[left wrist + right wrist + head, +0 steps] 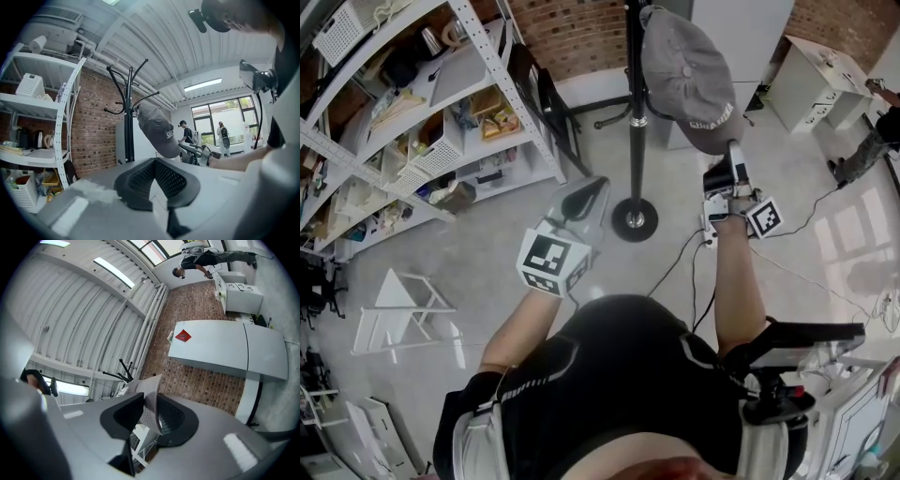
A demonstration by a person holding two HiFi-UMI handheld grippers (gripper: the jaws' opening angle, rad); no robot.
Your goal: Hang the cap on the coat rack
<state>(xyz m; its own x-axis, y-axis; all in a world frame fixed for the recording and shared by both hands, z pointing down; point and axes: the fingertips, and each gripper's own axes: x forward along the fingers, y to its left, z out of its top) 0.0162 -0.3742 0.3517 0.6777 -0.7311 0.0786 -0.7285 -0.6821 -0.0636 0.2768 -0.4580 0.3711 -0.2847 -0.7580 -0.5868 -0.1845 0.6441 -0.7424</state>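
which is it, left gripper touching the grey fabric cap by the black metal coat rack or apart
Apart. The head view shows the coat rack pole standing between the left gripper and the cap, a clear gap.

Workshop-cum-lab space: bare brick wall (96, 136), white slotted-steel shelving (469, 70) holding baskets (439, 150), concrete floor (469, 234), trailing cables (806, 225), corrugated ceiling (154, 42) with strip light (201, 85)
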